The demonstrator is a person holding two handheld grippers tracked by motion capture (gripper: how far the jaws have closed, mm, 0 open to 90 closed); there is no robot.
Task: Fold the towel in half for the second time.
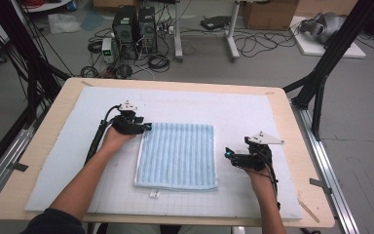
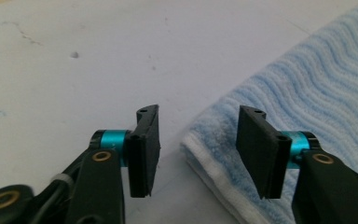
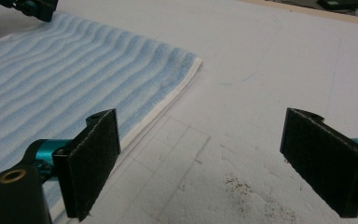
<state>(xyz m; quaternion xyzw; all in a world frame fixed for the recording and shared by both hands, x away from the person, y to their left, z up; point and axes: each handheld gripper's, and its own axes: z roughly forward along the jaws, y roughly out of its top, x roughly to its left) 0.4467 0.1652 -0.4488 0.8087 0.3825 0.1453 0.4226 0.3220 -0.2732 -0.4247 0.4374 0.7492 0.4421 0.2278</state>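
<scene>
A folded light-blue striped towel (image 1: 177,155) lies flat in the middle of the white mat (image 1: 243,112). My left gripper (image 1: 147,127) rests at the towel's far left corner, jaws open, with the corner of the towel (image 2: 223,135) just ahead between them. My right gripper (image 1: 227,154) sits just off the towel's right edge, jaws wide open over bare mat. In the right gripper view the towel (image 3: 65,84) spreads to the left of my right gripper (image 3: 200,154), and the left gripper (image 3: 30,7) shows at the top left.
The mat covers a wooden table (image 1: 297,131). A small white tag (image 1: 153,194) sticks out at the towel's near edge. Black frame legs (image 1: 321,73) stand at the table's sides. Computers (image 1: 134,27) and cables lie on the floor beyond.
</scene>
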